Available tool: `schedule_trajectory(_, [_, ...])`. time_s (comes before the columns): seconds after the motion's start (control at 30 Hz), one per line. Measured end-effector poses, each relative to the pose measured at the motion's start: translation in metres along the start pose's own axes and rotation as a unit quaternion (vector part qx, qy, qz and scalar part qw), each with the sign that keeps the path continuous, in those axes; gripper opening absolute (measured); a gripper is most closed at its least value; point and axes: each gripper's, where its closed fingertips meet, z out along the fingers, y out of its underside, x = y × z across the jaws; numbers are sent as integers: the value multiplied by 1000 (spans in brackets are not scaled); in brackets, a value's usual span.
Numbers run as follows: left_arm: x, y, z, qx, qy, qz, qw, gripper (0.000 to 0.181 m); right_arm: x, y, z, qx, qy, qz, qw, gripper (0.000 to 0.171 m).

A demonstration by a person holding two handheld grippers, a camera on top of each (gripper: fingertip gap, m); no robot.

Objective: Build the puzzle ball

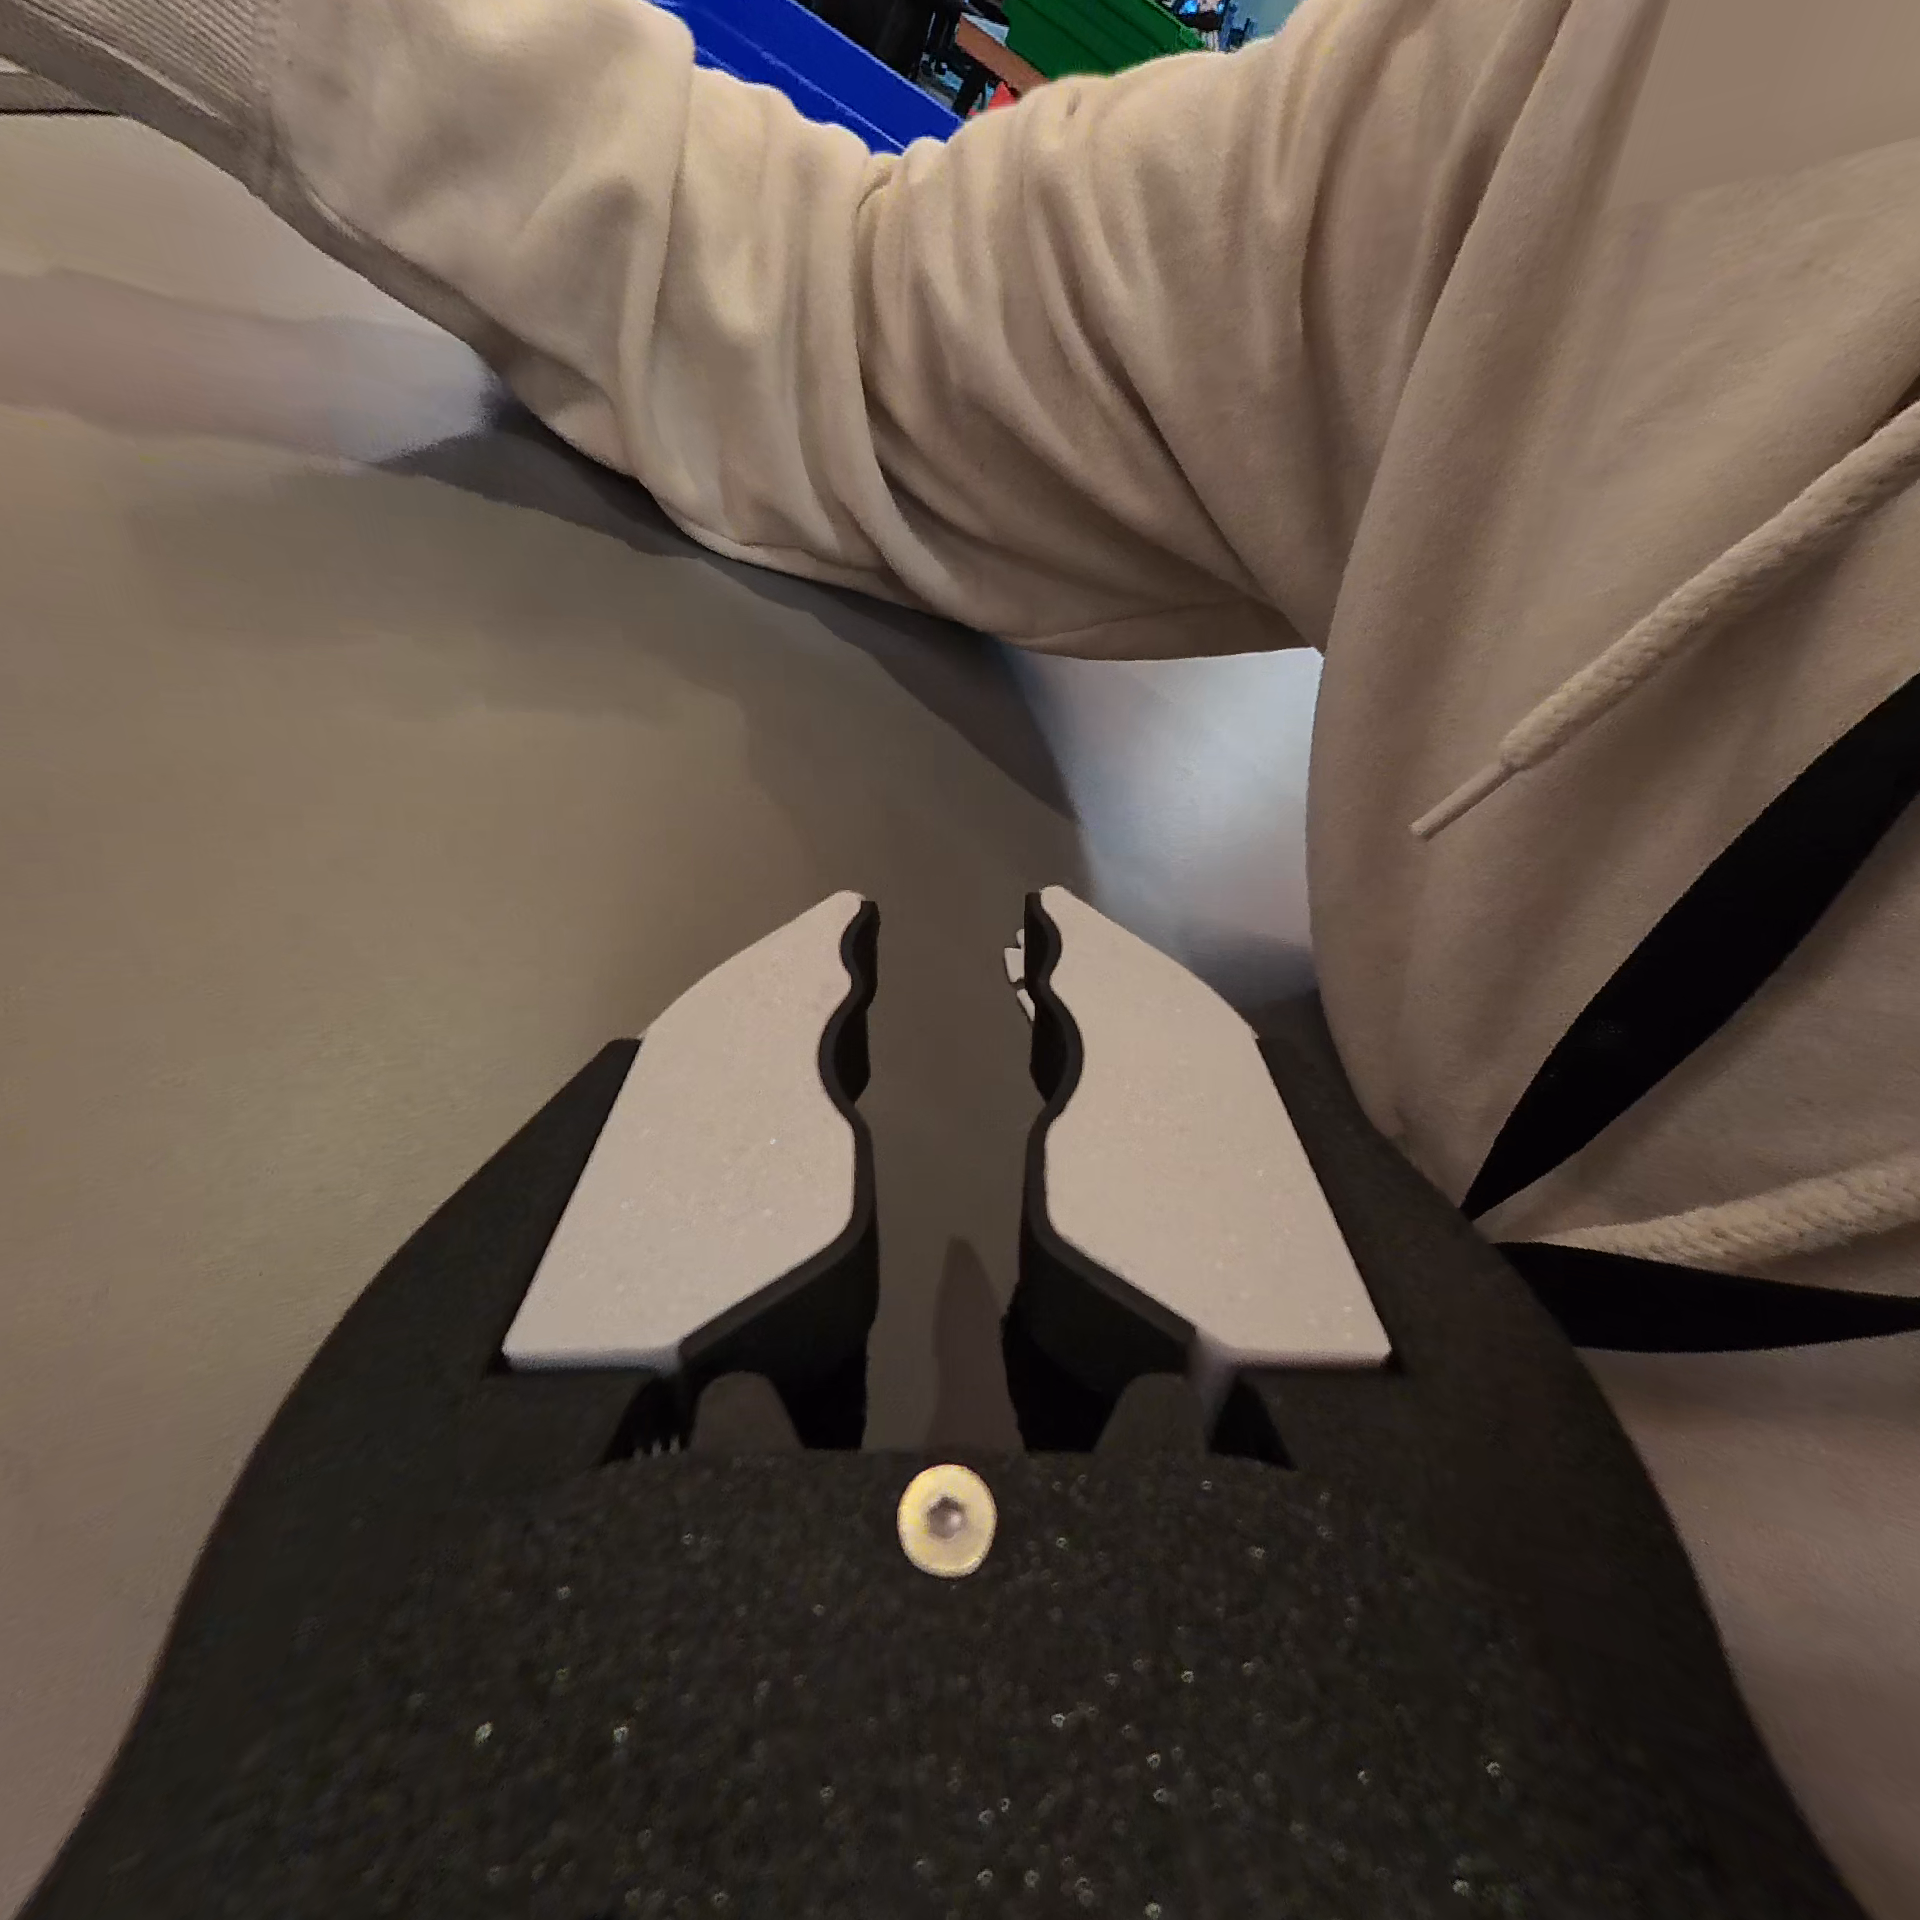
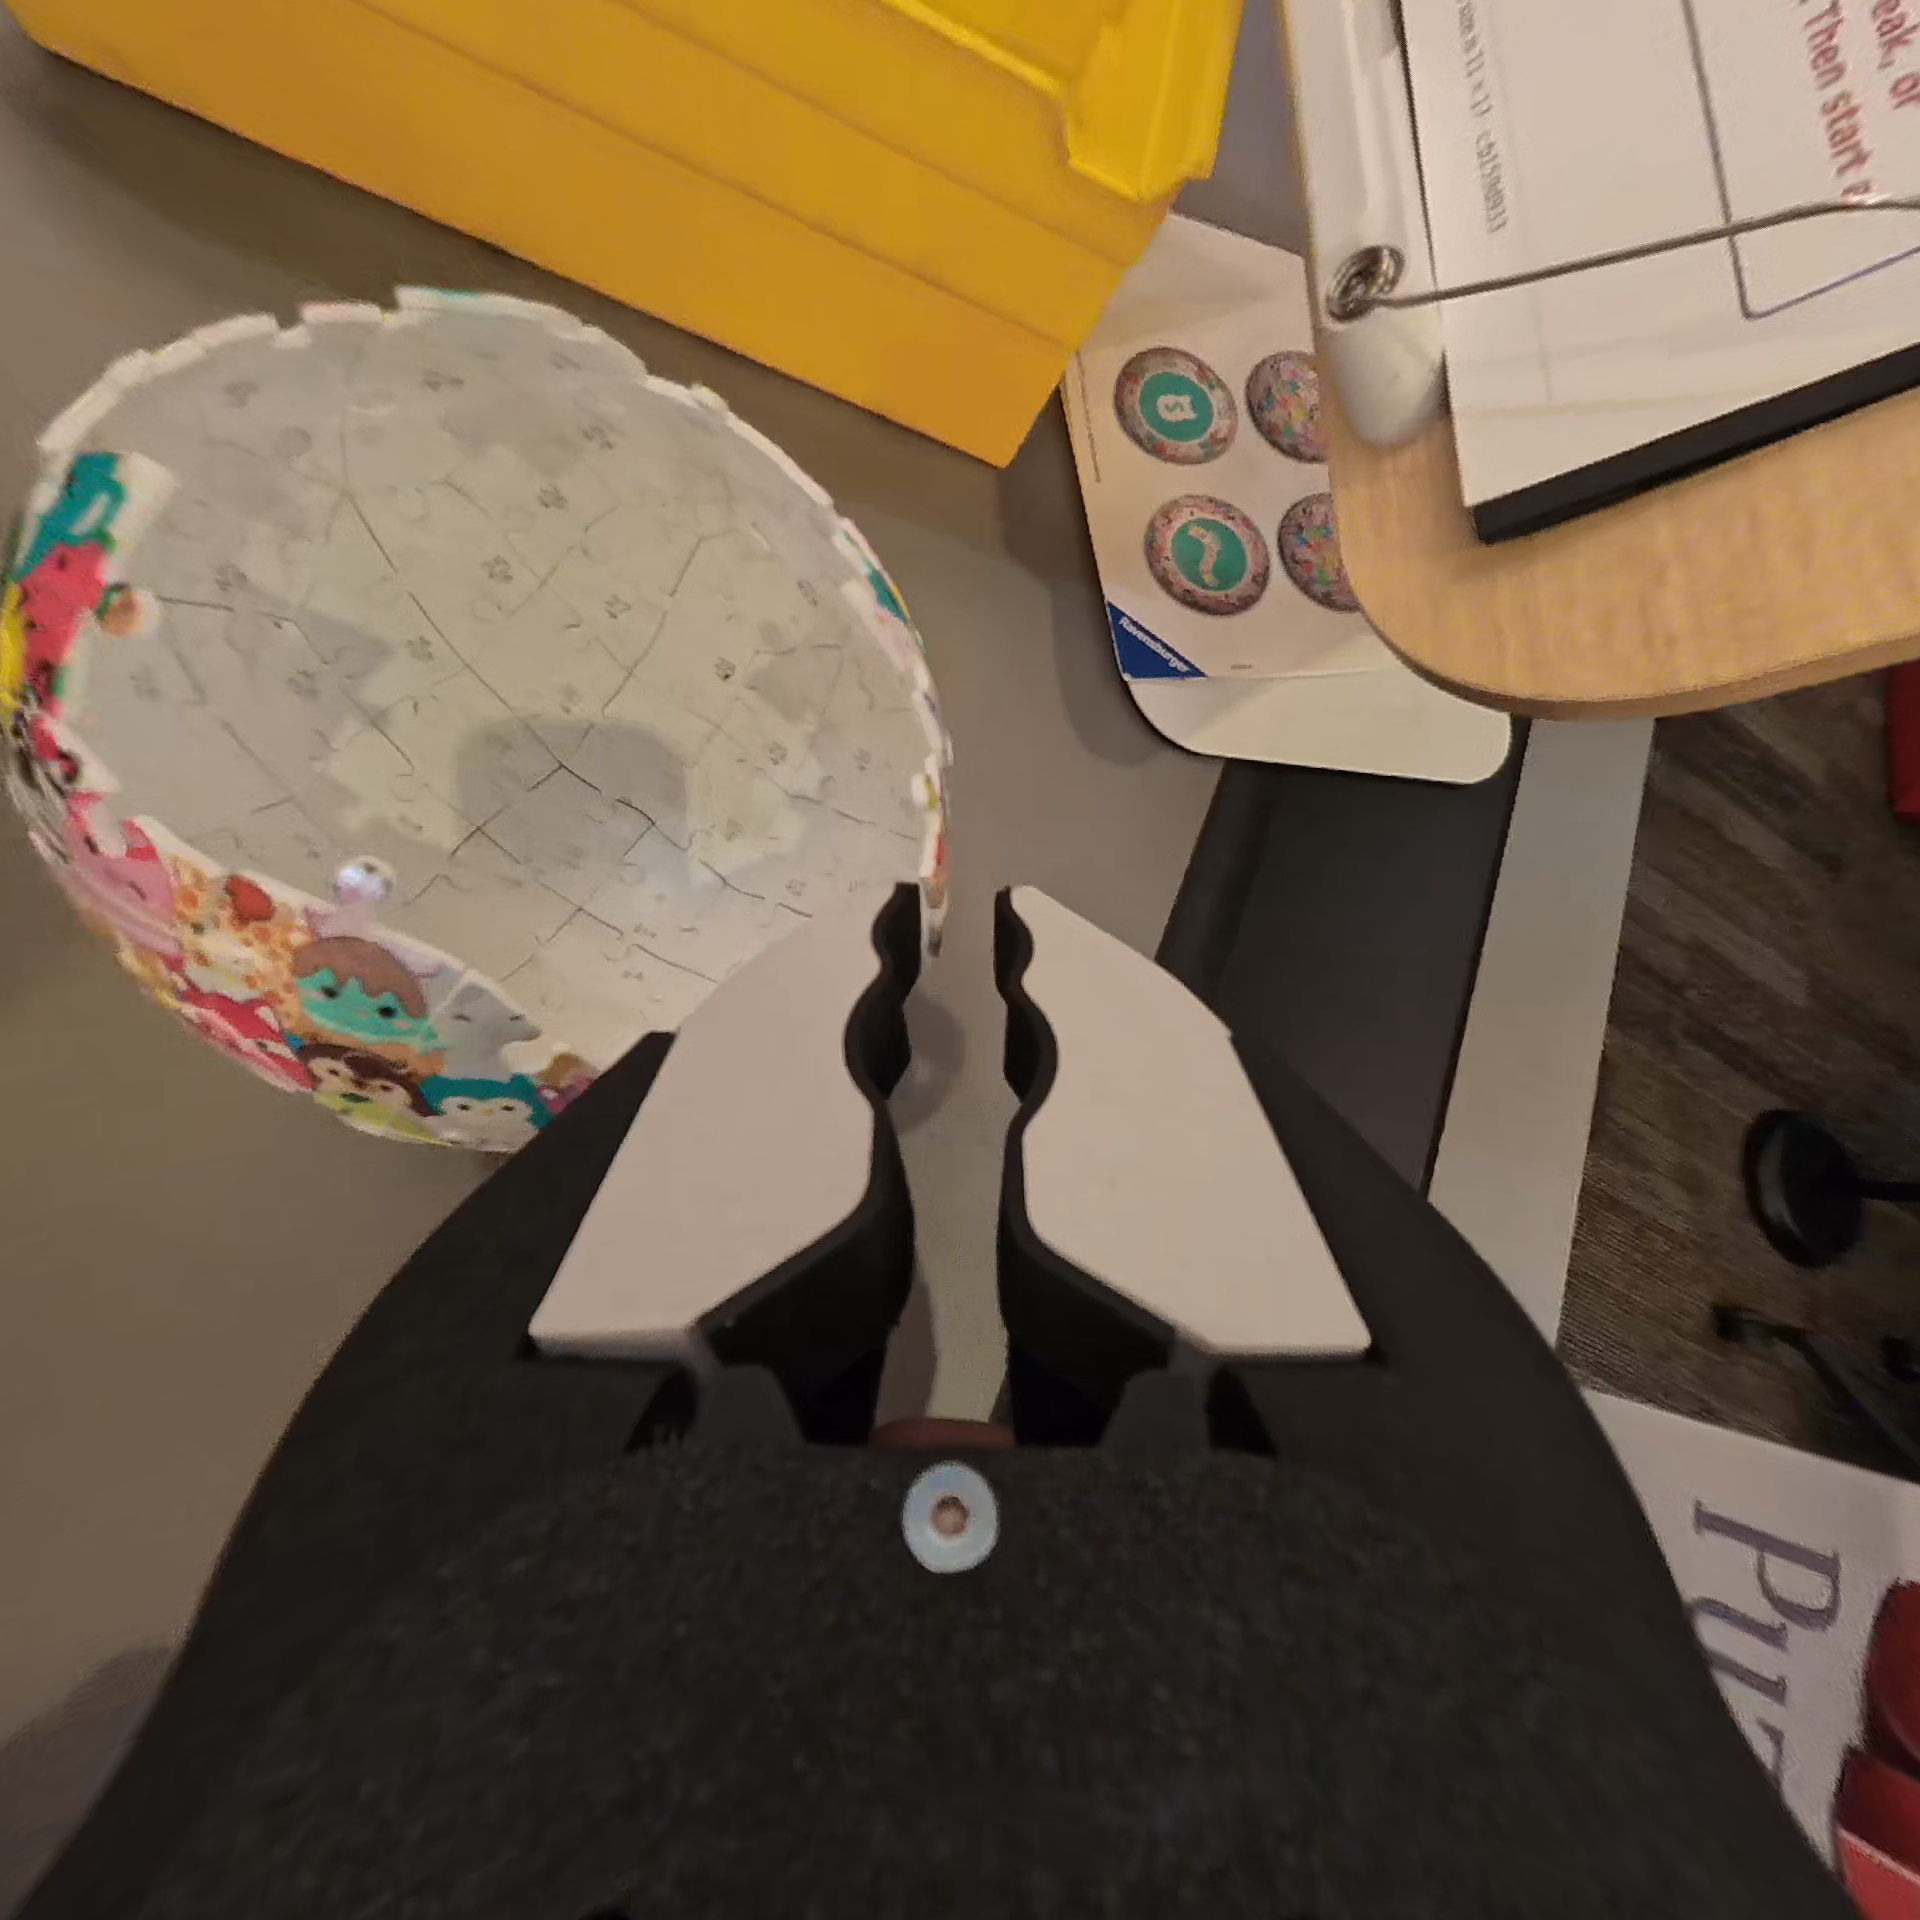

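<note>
The half-built puzzle ball [image 2: 488, 665] lies on the grey table as an open bowl, white inside with colourful cartoon pictures outside. My right gripper [image 2: 958, 909] hovers at its right rim. The jaws stand a narrow gap apart, and the left fingertip [image 2: 894, 935] overlaps the rim's edge. Nothing shows clearly between them. My left gripper [image 1: 951, 914] is over bare table, its jaws a little apart. A small white bit [image 1: 1016, 966] peeks out by the right finger's inner edge; I cannot tell what it is. The ball is not in the left wrist view.
A yellow bin [image 2: 727, 187] stands behind the ball. A printed instruction sheet [image 2: 1195, 499] lies right of it, under a wooden clipboard [image 2: 1621, 582] with papers. The table edge [image 2: 1538, 987] runs at the right. A person's cream sleeve [image 1: 1039, 364] fills the upper left wrist view. The left gripper's tips are roughly 35 cm from the right gripper's.
</note>
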Motion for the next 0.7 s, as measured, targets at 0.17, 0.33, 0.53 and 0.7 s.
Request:
schedule_trajectory(0.17, [4,1,1,0,4,1,1000,26,-4,0,3,-2,6,13,1000,9])
schedule_trajectory(0.33, [5,1,2,-2,5,0,1000,26,-4,-2,7,5,0,33,999,6])
schedule_trajectory(0.53, [5,-1,1,4,8,-7,1000,26,-3,-4,7,3,2,57,998,3])
schedule_trajectory(0.7, [5,-2,0,6,8,-6,1000,26,-4,-4,8,1,2,72,997,3])
